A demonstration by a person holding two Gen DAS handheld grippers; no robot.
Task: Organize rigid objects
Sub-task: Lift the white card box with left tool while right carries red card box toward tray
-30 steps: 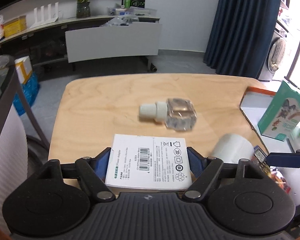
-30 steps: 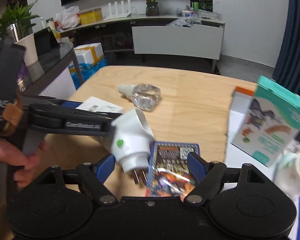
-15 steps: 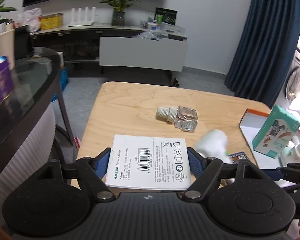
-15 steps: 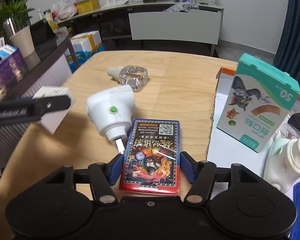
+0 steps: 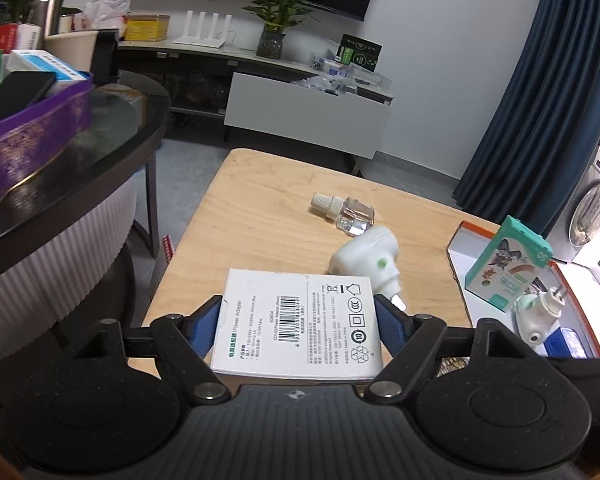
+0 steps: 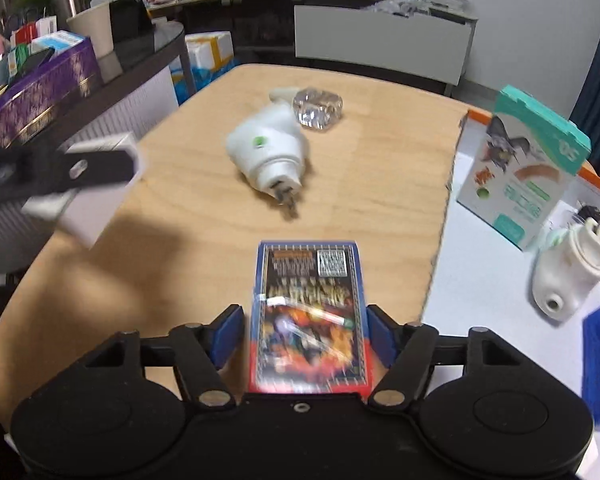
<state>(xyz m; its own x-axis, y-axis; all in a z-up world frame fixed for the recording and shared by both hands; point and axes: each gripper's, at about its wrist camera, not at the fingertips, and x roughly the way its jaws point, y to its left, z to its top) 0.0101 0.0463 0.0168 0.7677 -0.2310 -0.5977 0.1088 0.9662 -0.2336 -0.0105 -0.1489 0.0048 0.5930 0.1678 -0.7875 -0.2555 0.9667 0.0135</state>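
Power-adapter box (image 5: 298,320) is clamped in the left hand-held gripper (image 5: 298,322), lifted off the counter (image 5: 260,208). The right hand-held gripper (image 6: 304,334) has just closed on the card pack (image 6: 308,320); both items now appear ready for placing.

We see a white adapter box (image 5: 300,320), label up, clamped off the table. A red-blue card pack (image 6: 309,320) held likewise. White plug-in (image 5: 366,258) on its side mid-table, prongs toward us, touching a toppled clear bottle (image 5: 348,214).
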